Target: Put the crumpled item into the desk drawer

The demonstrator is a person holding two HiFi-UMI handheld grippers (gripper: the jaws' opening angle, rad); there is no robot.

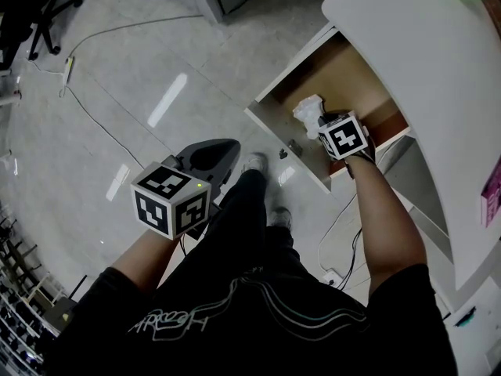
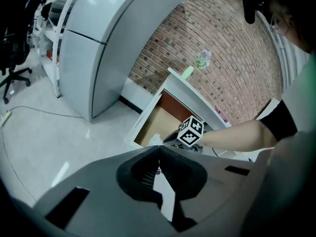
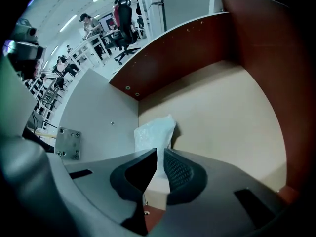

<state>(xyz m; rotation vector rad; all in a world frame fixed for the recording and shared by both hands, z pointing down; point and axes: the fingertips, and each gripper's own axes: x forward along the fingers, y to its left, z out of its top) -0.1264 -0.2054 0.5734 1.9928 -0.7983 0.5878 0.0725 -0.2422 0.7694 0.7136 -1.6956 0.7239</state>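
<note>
The left gripper (image 2: 159, 153) hangs over the floor (image 1: 117, 77) beside the person's legs, its jaws pressed together on nothing. To its right, under the white table (image 1: 415, 45), the right gripper (image 3: 160, 154) reaches into the open drawer (image 3: 232, 112). Its jaws are almost together, pinching the white crumpled item (image 3: 154, 130) inside the drawer by its white wall.

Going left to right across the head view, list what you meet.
Black office chair → left gripper → crumpled white item → white desk top → pink object at the right edge. The drawer and right gripper overlap the item, so they are left out.
</note>
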